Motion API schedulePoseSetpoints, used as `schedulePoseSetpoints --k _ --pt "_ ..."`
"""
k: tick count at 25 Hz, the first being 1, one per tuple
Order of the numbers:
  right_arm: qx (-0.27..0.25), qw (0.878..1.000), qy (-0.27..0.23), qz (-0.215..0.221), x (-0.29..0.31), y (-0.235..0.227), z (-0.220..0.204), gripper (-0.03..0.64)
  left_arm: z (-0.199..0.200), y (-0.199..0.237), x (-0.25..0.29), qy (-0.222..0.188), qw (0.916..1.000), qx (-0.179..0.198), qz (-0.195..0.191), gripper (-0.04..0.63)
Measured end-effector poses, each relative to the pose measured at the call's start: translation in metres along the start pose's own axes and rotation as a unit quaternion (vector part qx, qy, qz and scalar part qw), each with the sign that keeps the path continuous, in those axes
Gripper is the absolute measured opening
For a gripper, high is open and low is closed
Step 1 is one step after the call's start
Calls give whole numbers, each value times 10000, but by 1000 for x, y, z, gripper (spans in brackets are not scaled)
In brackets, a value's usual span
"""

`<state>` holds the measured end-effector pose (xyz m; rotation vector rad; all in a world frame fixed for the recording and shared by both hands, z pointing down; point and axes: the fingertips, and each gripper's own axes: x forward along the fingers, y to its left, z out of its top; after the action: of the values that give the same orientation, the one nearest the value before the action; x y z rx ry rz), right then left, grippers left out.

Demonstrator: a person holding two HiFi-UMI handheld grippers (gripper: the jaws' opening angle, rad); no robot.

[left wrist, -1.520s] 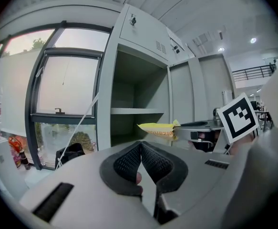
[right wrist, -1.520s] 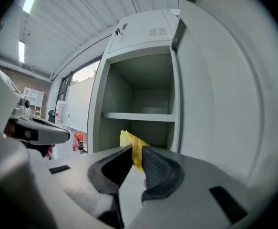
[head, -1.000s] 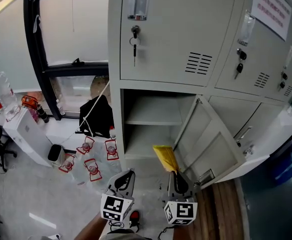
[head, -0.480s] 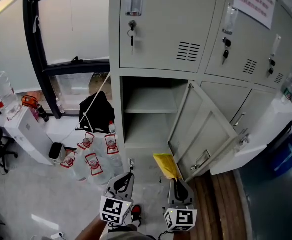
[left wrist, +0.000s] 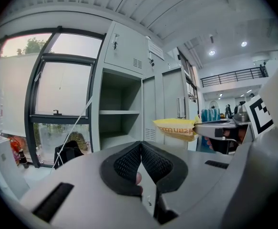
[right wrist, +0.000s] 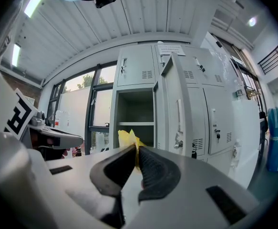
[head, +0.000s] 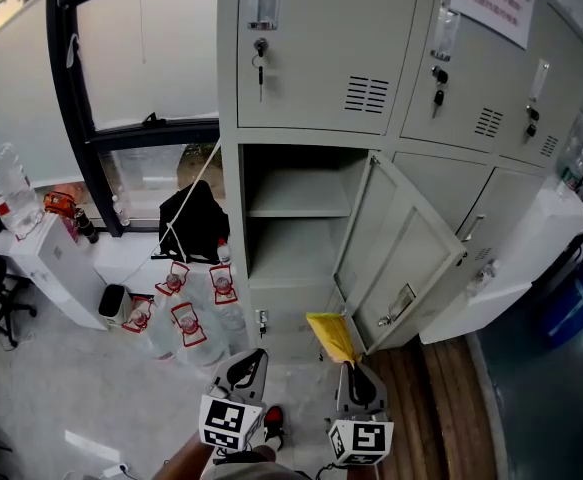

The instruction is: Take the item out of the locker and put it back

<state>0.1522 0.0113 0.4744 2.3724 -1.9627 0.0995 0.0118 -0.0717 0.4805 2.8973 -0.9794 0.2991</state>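
floor, left of the locker (head: 311,58): black bag (head: 191,223) by the window, cluster of red-labelled water bottles (head: 186,308) in front of it.

left hand-held gripper (head: 250,360): held low at the bottom edge of the head view, marker cube toward the person, jaws pointing forward at the locker. in the left gripper view the pads meet tip to tip: clenched, nothing between them.

right hand-held gripper (head: 349,366): just beside the left one, not touching it, level with it, same pose. clamped on the near end of a yellow packet (head: 332,335). in the right gripper view the pads press flat on it and its crinkled edge stands up past the tips.

yellow packet: in the air, outside the locker, in front of the open compartment (head: 293,230), near the bottom edge of the door (head: 401,253). print on it not legible.

door: swung out to the right. one shelf crosses the compartment.
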Motion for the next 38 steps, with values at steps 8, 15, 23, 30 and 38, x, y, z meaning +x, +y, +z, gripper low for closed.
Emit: schedulePoseSetpoints --k 8,15,23,30,38 --pt "20 10000 51 18 -3 1 -6 31 -1 -1 -2 -8 10000 44 44 21" --pt "26 9999 105 -27 -6 -1 -9 31 -2 -1 -1 -27 10000 13 61 21" --pt "-55 9999 114 -11 0 0 -7 31 0 4 0 -47 10000 -8 77 21" --pt "-114 9999 106 54 21 1 1 32 5 19 11 -58 9998 -27 169 21" --pt "-261 9994 69 208 66 2 12 32 13 42 37 -42 9996 -36 283 23"
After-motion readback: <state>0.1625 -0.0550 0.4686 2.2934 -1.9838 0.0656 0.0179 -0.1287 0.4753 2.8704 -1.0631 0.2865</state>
